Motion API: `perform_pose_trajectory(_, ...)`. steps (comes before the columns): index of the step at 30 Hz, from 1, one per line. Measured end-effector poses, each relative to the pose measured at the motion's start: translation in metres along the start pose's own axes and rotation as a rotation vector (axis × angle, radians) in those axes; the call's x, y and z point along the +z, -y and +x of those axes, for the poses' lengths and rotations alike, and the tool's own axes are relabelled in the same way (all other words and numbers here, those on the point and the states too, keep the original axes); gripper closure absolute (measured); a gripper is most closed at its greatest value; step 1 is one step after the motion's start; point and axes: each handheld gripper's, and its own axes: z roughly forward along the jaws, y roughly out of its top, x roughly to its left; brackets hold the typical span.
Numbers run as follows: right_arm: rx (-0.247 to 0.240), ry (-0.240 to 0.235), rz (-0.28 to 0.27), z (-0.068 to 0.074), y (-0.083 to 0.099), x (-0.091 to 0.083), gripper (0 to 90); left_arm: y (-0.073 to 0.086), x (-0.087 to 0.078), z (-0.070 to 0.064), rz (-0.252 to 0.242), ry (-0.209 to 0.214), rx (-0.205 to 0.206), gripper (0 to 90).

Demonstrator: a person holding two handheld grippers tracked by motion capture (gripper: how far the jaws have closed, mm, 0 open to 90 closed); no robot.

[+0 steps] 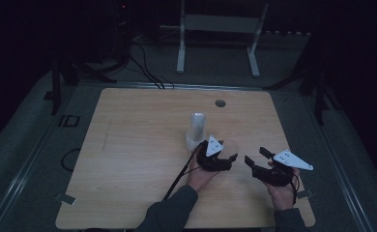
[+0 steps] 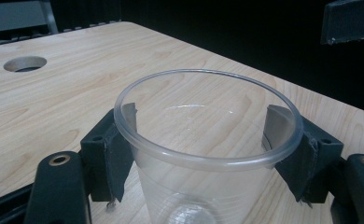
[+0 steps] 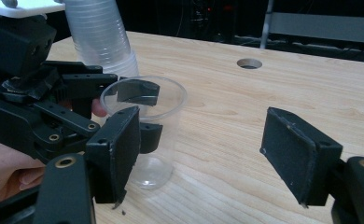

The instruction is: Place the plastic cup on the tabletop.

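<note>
on the pale wood-grain table (image 1: 128, 145), the left tool (image 1: 221, 155) grips a clear ribbed plastic cup (image 2: 208, 154); the right tool (image 1: 256, 158) gapes

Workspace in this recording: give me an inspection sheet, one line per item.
Surface: light wood table with a round hole near the far edge.
Job's things: clear plastic cup upright; stack of clear cups behind it.
Clutter: nothing seen.
Grippers: left gripper has its jaws on either side of the cup, just below the rim; right gripper open, holding nothing.
Cables: black cable trails from the left gripper.
Surroundings: dark room, white stand beyond the table.
</note>
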Motion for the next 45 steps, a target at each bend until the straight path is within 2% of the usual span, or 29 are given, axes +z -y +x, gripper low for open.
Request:
perform_pose_trajectory(13, 0.001, 0.002, 0.001, -0.001, 0.000, 0.000, 28.0, 0.001, 0.000, -0.001, 0.006, 0.013, -0.001, 26.3)
perform_pose_trajectory(19, 0.001, 0.000, 0.001, 0.000, 0.000, 0.000, 28.0, 0.003, 0.000, -0.002, 0.025, 0.020, 0.000, 26.0)
perform_pose_trajectory(29, 0.001, 0.000, 0.001, 0.000, 0.000, 0.000, 28.0, 0.004, -0.002, -0.002, 0.048, 0.006, -0.003, 19.3)
perform_pose_trajectory(45, 0.000, -0.001, 0.005, 0.000, 0.001, 0.001, 28.0, 0.009, -0.011, 0.000, 0.058, 0.019, -0.010, 15.0)
